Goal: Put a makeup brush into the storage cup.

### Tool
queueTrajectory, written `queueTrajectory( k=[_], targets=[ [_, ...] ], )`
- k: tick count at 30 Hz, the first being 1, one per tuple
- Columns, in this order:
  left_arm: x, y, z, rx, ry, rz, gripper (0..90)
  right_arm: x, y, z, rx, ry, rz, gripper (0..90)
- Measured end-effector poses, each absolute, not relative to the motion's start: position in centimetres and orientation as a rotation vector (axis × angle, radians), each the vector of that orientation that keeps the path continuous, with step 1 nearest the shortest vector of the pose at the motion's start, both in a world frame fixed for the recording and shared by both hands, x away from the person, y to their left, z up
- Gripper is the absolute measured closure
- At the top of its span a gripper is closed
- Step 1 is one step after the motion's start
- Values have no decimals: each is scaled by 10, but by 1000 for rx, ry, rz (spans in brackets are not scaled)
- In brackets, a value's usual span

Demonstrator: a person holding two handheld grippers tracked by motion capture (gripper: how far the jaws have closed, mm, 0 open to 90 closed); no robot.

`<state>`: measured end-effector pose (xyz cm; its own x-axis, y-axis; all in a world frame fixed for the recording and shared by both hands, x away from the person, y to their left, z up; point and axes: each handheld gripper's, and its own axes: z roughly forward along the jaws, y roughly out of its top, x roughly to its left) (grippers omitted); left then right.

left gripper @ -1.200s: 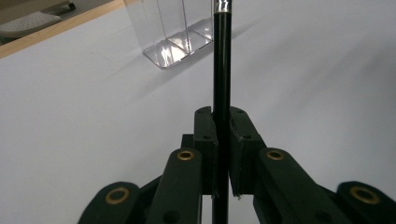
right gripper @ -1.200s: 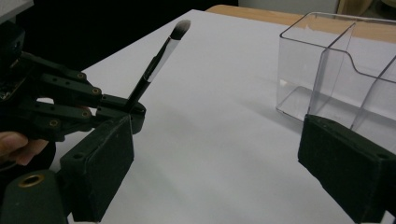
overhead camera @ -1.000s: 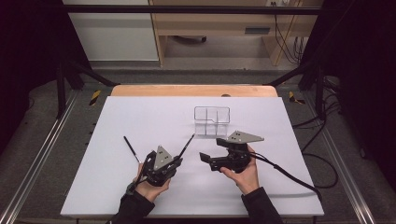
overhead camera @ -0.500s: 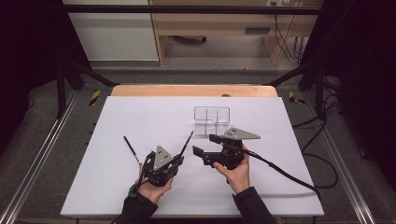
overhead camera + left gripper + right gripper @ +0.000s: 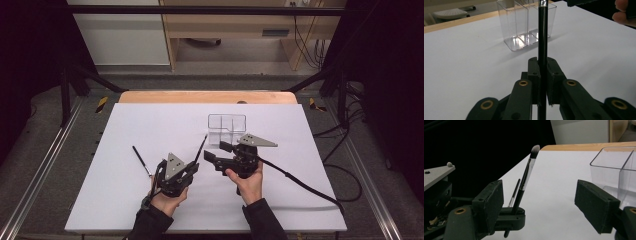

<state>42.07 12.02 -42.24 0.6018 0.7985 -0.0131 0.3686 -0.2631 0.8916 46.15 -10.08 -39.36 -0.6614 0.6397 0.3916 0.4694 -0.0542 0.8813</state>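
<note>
Near the clear organizer, left hand-held gripper clamps brush — right hand-held gripper gapes.

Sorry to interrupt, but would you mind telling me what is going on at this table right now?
A person is working with a handheld gripper in each hand at a white table. The left gripper is shut on a black makeup brush, holding it tilted up towards a clear divided box. The right gripper is open and empty, near the brush and beside the box. A second thin brush lies on the table to the left. The box looks empty.
</note>
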Motion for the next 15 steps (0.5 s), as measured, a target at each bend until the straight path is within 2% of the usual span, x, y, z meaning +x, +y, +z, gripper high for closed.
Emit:
queueTrajectory(
  k=[9,15],
  targets=[
    [421,116,-423,1858,946,555,828,464,-98,-397,1256,2042,1844,311],
    [419,109,-425,1867,939,554,828,465,-96,-399,1264,2030,1860,389]
  ],
)
